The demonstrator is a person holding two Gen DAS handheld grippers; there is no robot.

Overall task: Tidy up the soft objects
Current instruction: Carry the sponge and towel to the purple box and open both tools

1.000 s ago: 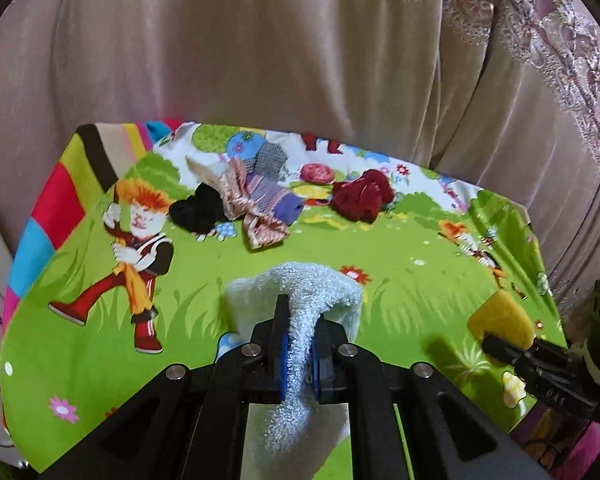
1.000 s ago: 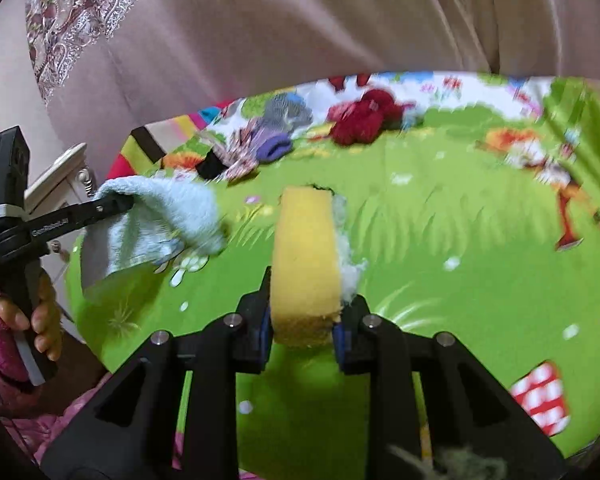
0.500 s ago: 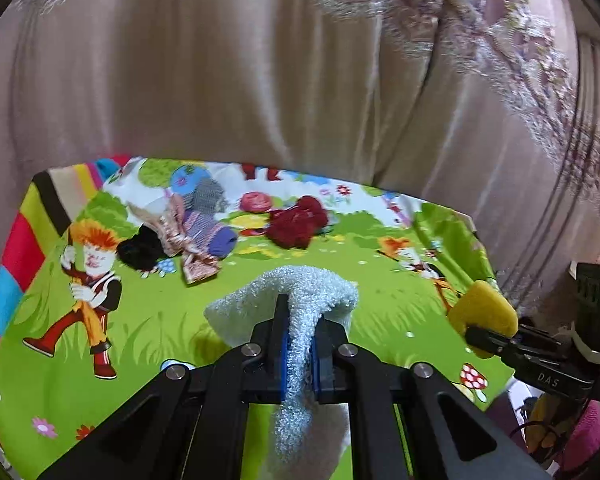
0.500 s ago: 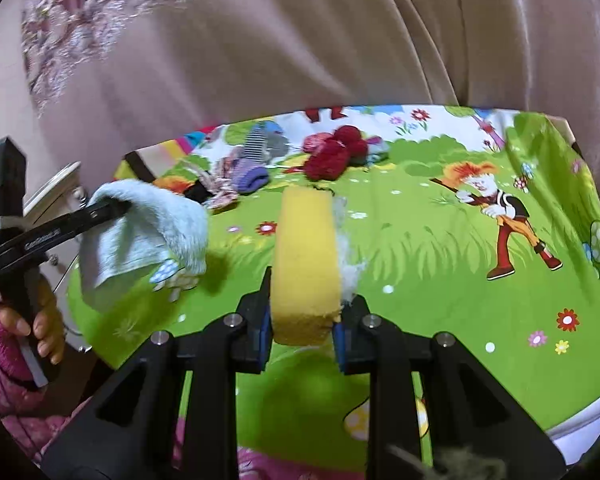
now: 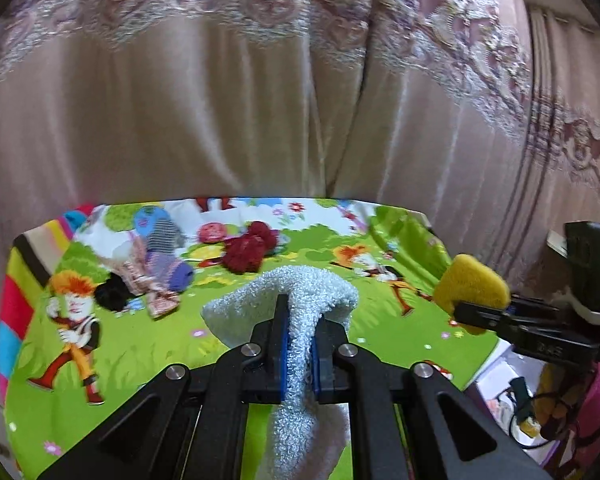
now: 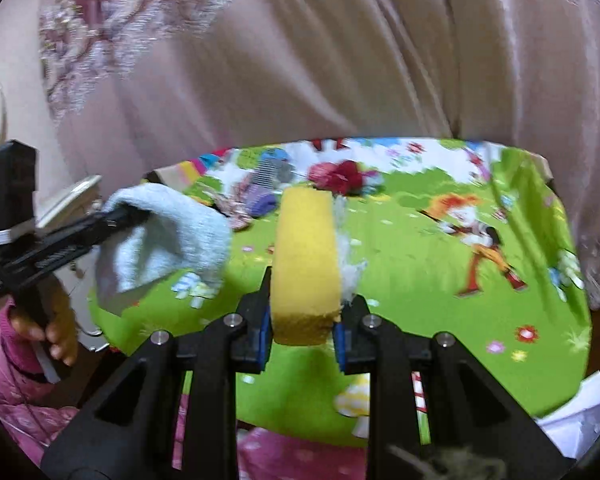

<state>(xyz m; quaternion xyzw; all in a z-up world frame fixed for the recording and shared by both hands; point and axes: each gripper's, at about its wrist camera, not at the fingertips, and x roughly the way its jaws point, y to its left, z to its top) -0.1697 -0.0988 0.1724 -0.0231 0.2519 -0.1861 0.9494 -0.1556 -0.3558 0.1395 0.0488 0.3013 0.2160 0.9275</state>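
Note:
My left gripper (image 5: 299, 344) is shut on a pale blue terry towel (image 5: 300, 292) and holds it above the near edge of the cartoon-print table cloth (image 5: 148, 344). It also shows in the right wrist view (image 6: 124, 216) with the towel (image 6: 168, 236) hanging from it. My right gripper (image 6: 303, 320) is shut on a yellow sponge (image 6: 305, 264); in the left wrist view it (image 5: 460, 308) holds the sponge (image 5: 472, 284) off the table's right edge. A red knit bundle (image 5: 248, 250), striped socks (image 5: 162, 258), a patterned cloth (image 5: 148, 292) and a black item (image 5: 110, 296) lie at the far side.
Pink curtains (image 5: 260, 100) hang right behind the table. A white cabinet (image 6: 68, 200) stands to the left. Papers (image 6: 576, 408) lie beyond the table's right near corner.
Both grippers have lifted and pulled back from the table with the towel and the sponge still held; the table appears lower and farther in both views.

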